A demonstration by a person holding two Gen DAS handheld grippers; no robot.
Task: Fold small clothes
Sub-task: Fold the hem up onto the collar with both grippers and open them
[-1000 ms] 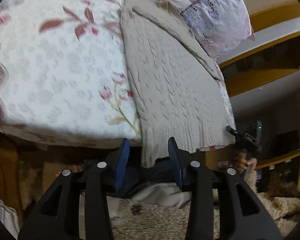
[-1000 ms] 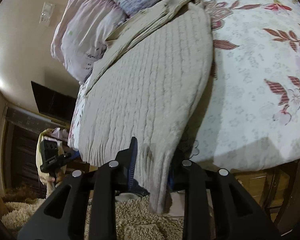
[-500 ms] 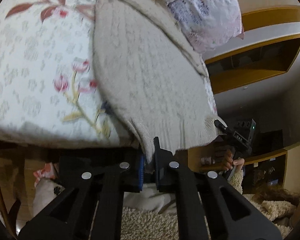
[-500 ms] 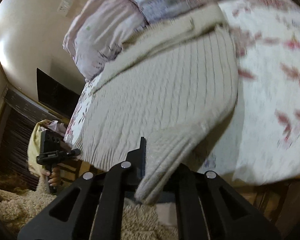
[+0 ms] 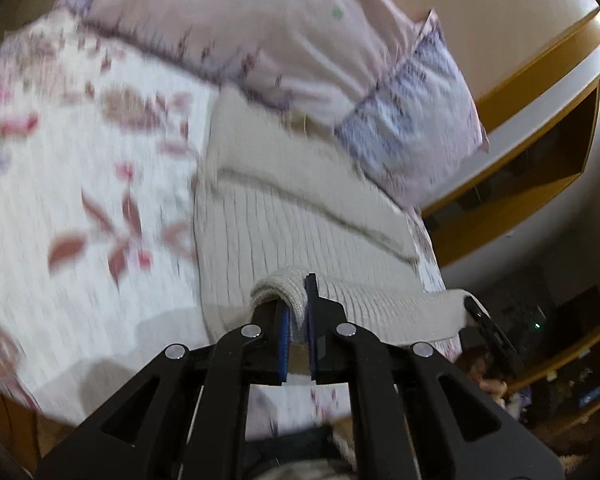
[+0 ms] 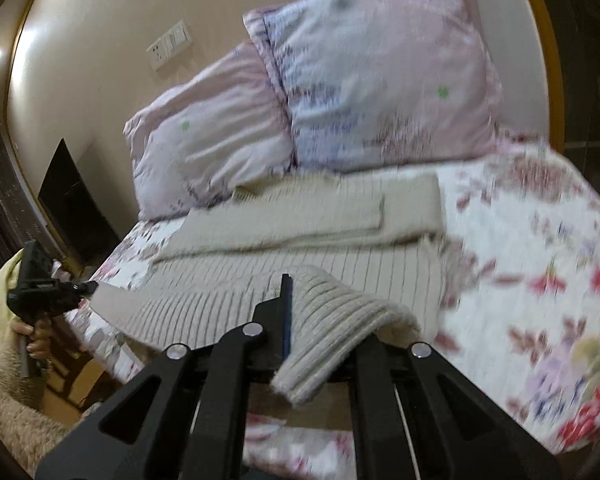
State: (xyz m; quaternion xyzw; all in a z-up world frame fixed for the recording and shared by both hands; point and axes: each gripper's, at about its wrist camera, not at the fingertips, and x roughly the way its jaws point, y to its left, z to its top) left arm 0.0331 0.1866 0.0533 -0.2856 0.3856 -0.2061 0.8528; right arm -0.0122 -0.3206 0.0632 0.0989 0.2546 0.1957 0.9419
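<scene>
A beige cable-knit sweater [image 5: 260, 232] lies on the floral bedspread, its sleeves folded across near the pillows; it also shows in the right wrist view [image 6: 340, 256]. My left gripper [image 5: 298, 316] is shut on one bottom hem corner, lifted above the sweater body. My right gripper [image 6: 300, 320] is shut on the other hem corner, which drapes over its right finger and hides it. The hem stretches between both grippers, raised over the sweater. The other gripper shows at each view's edge [image 5: 488, 328] [image 6: 40, 292].
Two pink and lilac pillows [image 6: 340, 92] lean on the wall behind the sweater. The floral bedspread [image 5: 80, 200] extends to the side. A wooden shelf unit [image 5: 540, 152] stands beside the bed. A shaggy rug [image 6: 8, 412] lies on the floor below.
Both grippers closed on the hem corners, then lifted them off the bed edge and carried them up and forward over the sweater toward the pillows.
</scene>
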